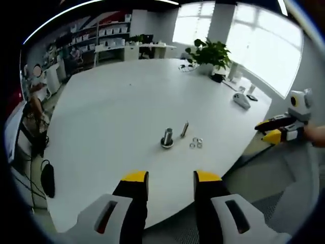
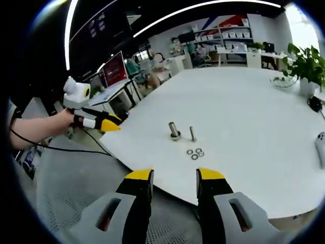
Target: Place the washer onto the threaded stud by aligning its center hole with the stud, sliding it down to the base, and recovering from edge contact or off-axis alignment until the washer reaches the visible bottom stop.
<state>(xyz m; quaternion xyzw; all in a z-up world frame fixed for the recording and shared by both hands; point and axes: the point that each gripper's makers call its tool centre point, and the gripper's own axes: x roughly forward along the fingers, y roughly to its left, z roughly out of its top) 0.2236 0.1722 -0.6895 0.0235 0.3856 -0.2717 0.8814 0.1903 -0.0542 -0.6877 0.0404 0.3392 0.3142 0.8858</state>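
Item: my left claw (image 1: 170, 176), lower centre of the left gripper view, jaws spread, nothing between them

Item: my right claw (image 2: 174, 175), lower centre of the right gripper view, jaws spread, nothing between them; it also enters the left gripper view at the right edge, off the desk

Item: desk (image 1: 117, 107), white, large, one

Item: stud on a round base (image 1: 167, 137), upright, centre of frame, one; I take it for the target

Item: thin pin (image 1: 185, 129), just beside the stud, upper right of it, one, whether threaded I cannot tell

Item: washers (image 1: 196, 144), small cluster flat on the desk, right of the stud, three counted in the right gripper view (image 2: 195, 152), none on the stud yet

Item: potted plant (image 1: 209, 53), upper right, one

Risks, as I judge them: washers lie touching, so my claw may pinch two, or push the flat ring away; a tilted washer could catch on the stud's top; pin nearby could be knocked over
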